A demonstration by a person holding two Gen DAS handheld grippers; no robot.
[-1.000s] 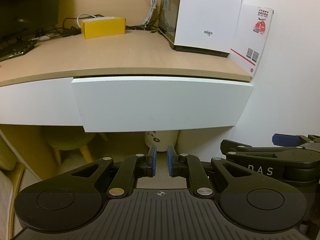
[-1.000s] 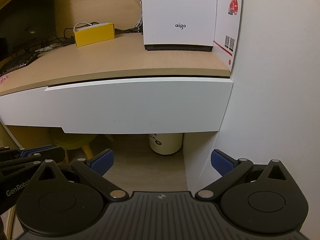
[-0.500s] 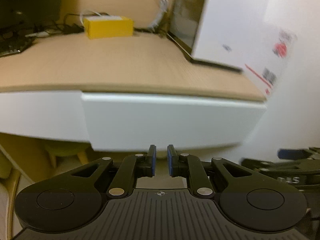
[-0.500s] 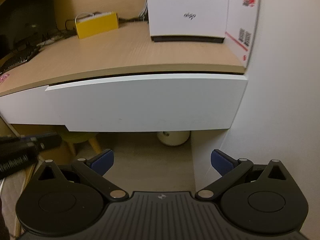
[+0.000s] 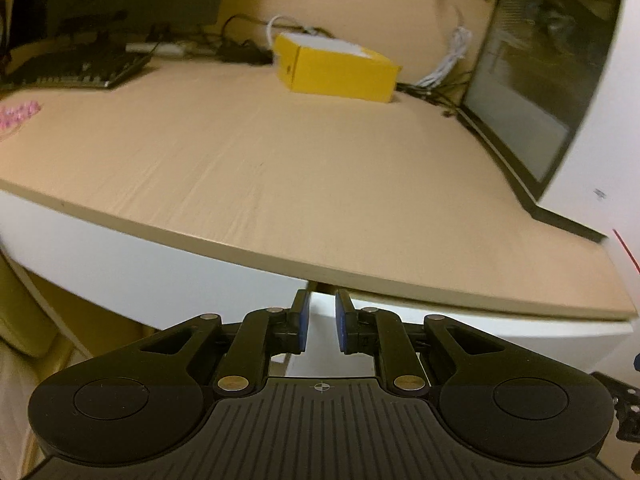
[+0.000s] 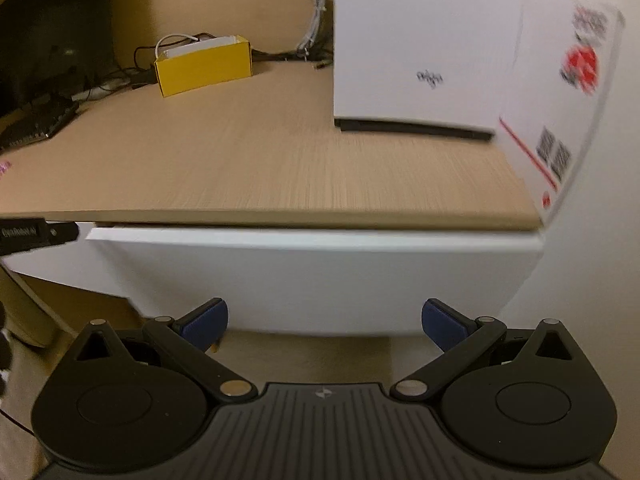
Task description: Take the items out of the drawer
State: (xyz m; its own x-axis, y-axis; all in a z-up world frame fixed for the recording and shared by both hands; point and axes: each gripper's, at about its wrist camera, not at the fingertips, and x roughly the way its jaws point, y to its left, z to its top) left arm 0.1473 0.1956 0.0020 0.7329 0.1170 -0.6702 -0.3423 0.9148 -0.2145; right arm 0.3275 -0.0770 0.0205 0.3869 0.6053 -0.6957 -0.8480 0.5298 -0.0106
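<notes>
- The left gripper [image 5: 322, 326] has its blue pads drawn in to a narrow slit with nothing between them. A second ago it sat low, facing the full drawer front; it has since risen and closed in, so its tips now sit at the drawer's upper left corner, just under the desk edge.
- The right gripper [image 6: 324, 320] is spread wide and empty, low in front of the drawer [image 6: 312, 276]; it too has come closer than it was a second ago.
- The drawer is under the wooden desk top [image 6: 256, 168], its white front standing only slightly proud of the edge, so nothing inside shows and the items cannot be seen yet.
- My reading: the left tips are lining up on the drawer's top edge or corner to pull it out; no item can be taken before that.
- Farther back on the desk top stand a white box [image 6: 424, 48] and a yellow box [image 6: 204, 66].
</notes>
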